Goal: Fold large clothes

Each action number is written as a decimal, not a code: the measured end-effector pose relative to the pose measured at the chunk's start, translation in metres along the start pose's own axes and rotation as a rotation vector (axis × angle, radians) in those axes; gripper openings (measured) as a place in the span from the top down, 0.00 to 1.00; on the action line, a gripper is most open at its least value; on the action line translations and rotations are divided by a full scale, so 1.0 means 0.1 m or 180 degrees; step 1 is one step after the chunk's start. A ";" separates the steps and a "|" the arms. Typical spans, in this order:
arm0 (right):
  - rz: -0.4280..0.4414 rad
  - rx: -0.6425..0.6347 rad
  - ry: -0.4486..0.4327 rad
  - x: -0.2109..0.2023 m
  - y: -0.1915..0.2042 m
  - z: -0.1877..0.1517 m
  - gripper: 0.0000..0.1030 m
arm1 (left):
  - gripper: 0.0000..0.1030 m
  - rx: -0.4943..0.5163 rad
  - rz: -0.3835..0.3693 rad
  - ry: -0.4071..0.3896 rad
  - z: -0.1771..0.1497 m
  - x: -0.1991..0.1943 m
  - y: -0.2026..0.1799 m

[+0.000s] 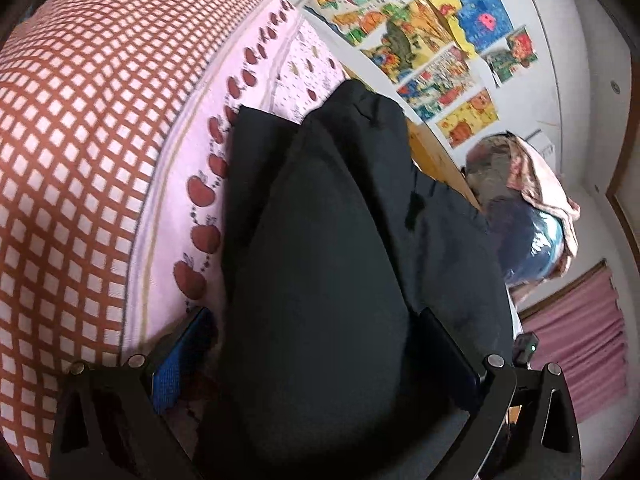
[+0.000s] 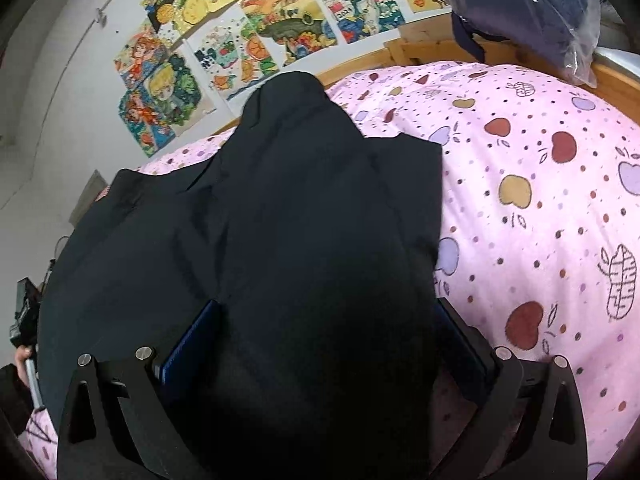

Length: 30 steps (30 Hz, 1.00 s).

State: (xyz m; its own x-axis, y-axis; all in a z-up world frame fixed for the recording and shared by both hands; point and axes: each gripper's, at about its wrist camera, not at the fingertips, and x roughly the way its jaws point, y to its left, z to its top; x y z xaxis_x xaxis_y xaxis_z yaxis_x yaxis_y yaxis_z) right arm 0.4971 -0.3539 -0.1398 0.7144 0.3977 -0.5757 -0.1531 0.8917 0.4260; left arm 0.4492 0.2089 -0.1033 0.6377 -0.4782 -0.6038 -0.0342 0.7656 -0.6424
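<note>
A large dark, padded garment lies on a pink apple-print bed cover. In the left wrist view a thick fold of it bulges up between the fingers of my left gripper. The jaws stand wide apart, and the blue pad sits clear of the cloth. The right wrist view shows the same garment filling the gap of my right gripper, whose fingers are also spread wide on either side of a raised ridge of fabric. The fabric hides the space deep in both jaws.
A red-and-white checked cover lies left of the garment. The wooden bed frame and a wall of colourful drawings stand behind. A bagged bundle sits at the bed's far right. Pink curtains hang at the right.
</note>
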 end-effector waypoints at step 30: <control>0.0257 0.0131 0.0468 0.34 0.05 0.00 0.05 | 0.19 0.0131 -0.0148 0.0634 0.12 0.15 -0.11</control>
State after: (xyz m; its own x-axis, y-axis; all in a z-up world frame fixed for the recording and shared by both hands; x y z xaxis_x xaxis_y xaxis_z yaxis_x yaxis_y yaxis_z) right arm 0.5203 -0.3360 -0.1575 0.5930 0.4976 -0.6331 -0.1756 0.8472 0.5014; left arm 0.4689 0.1983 -0.0995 0.4729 -0.5860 -0.6580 0.0257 0.7556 -0.6545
